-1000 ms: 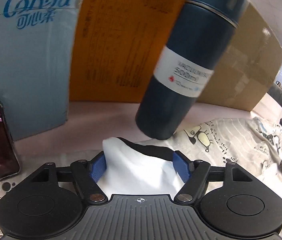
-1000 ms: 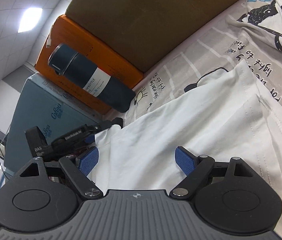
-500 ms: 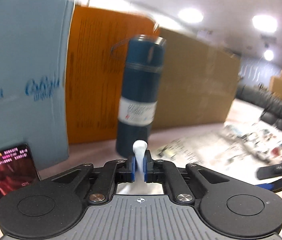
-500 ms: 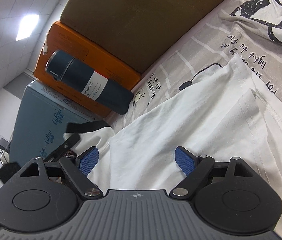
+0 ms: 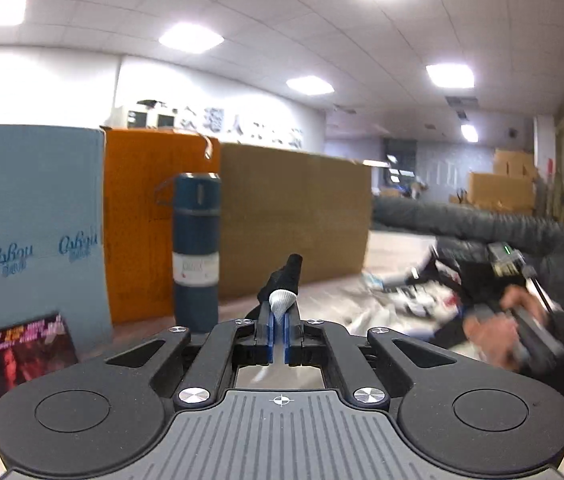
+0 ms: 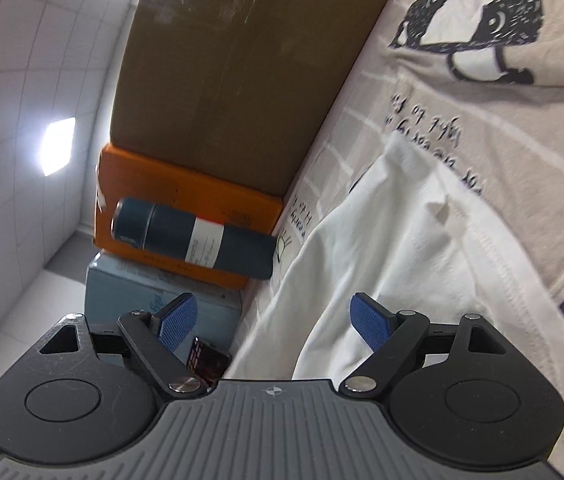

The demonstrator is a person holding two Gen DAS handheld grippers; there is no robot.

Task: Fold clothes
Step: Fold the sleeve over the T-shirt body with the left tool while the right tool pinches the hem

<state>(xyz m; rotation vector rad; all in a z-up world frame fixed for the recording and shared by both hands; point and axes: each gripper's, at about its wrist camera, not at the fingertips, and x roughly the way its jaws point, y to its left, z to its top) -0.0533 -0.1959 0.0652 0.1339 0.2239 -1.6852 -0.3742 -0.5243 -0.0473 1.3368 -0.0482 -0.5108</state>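
Above bedsheet (image 6: 482, 92): left gripper (image 5: 279, 320) level, jaws pinching white shirt (image 6: 382, 240); right gripper (image 6: 273, 320) jaws wide.

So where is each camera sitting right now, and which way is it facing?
Left wrist: on the left gripper, looking level over the bed at the boxes; shut on the white shirt; the person's hand with the other gripper shows at right.
Right wrist: on the open right gripper, rolled sideways, looking along the shirt on the printed sheet.
Shared: blue bottle, orange box.
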